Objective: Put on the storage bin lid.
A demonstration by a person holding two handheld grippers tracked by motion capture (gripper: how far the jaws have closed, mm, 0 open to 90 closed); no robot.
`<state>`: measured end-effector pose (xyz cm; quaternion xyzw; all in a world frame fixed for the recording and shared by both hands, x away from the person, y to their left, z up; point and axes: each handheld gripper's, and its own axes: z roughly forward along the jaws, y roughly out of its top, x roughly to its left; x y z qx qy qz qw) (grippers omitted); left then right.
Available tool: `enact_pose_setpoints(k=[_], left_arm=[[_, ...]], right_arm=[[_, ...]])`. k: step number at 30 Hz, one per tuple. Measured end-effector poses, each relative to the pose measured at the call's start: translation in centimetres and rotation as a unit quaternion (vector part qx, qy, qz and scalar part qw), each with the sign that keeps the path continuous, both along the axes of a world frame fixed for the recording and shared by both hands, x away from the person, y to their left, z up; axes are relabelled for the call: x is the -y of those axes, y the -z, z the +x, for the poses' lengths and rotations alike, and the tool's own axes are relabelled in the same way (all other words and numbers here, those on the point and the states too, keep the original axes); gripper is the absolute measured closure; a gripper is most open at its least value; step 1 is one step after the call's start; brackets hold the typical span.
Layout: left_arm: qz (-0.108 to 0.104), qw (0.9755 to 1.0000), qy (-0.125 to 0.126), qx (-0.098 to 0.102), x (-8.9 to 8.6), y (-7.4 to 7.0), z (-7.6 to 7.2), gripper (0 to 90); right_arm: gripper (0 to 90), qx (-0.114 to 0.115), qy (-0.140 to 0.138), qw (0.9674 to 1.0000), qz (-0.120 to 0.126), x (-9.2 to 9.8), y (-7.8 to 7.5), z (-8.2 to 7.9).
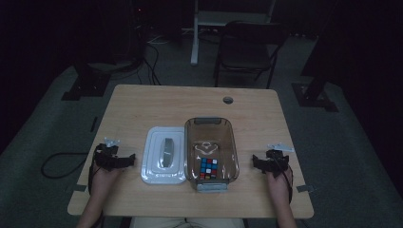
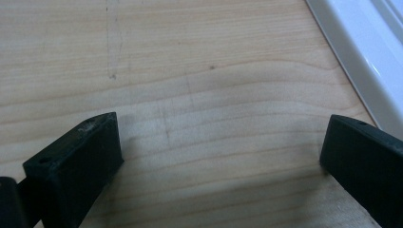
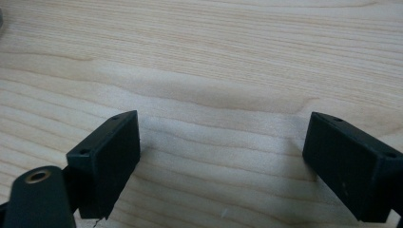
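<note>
1. Worktop of pale wood carries everything, its far half bare apart from a small round cable hole near the far edge.
2. Tinted clear box sits near the middle of the near edge, long side running front to back, open on top, likely so its contents can be reached from above.
3. White lid lies flat just beside the box on its left, grey handle facing up, seemingly set aside and ready to be put back on.
4. Coloured puzzle cube rests inside the box at its near end, with a pale cord-like item just beyond it; what that item is cannot be told.
5. Left gripper is held low over the worktop near its left edge, pointing toward the lid, jaws wide apart and holding nothing.
6. Right gripper mirrors it near the right edge, aimed at the box, jaws likewise spread on bare wood; both forearms come in from the near edge.
</note>
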<state>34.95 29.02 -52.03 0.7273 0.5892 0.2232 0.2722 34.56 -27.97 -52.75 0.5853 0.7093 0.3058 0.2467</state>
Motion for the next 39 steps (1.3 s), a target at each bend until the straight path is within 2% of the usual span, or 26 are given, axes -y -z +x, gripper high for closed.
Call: enact_pose_setpoints(k=[1, 2, 5, 10, 17, 19, 23, 26, 33, 36, 39], left_arm=[[0.000, 1.0000, 0.000, 0.000, 0.0, 0.0, 0.0, 0.7], [-0.010, 0.9999, -0.008, -0.004, 0.0, -0.2, 0.0, 0.7], [-0.023, 0.9997, -0.011, -0.001, 0.0, -0.9, -0.1, 0.7], [-0.022, 0.9997, 0.002, 0.002, 1.1, -2.2, -0.6, 0.7], [-0.014, 0.9995, 0.029, -0.003, 2.9, -3.1, -1.2, 0.7], [-0.020, 0.9987, 0.046, 0.001, 3.7, -3.6, -1.4, 0.8], [-0.028, 0.9977, 0.062, 0.003, 4.5, -4.2, -1.6, 0.7], [-0.042, 0.9960, 0.078, 0.004, 5.5, -4.6, -1.7, 0.8], [-0.051, 0.9933, 0.104, 0.003, 7.1, -4.9, -1.9, 0.8], [-0.056, 0.9907, 0.124, 0.004, 8.3, -5.0, -1.8, 0.8], [-0.055, 0.9897, 0.132, 0.002, 8.9, -5.0, -1.7, 3.2]], right_arm=[[11.9, 0.000, 0.000, 1.0000, 0.000, 0.0, 0.0, 0.0], [11.9, 0.000, 0.000, 1.0000, 0.000, 0.0, 0.0, 0.0], [11.9, 0.000, 0.000, 1.0000, 0.000, 0.0, 0.0, 0.0], [12.0, 0.000, 0.000, 1.0000, 0.000, 0.0, 0.0, 0.0], [11.9, 0.000, 0.000, 1.0000, 0.000, 0.0, 0.0, 0.0], [11.9, 0.000, 0.000, 1.0000, 0.000, 0.0, 0.0, 0.0], [11.9, 0.000, 0.000, 1.0000, 0.000, 0.0, 0.0, 0.0], [11.9, 0.000, 0.000, 1.0000, 0.000, 0.0, 0.0, 0.0], [11.9, 0.000, 0.000, 1.0000, 0.000, 0.0, 0.0, 0.0], [12.0, 0.000, 0.001, 1.0000, 0.000, 0.0, 0.0, 0.0], [11.9, 0.000, 0.000, 1.0000, 0.000, 0.0, 0.0, 0.0]])
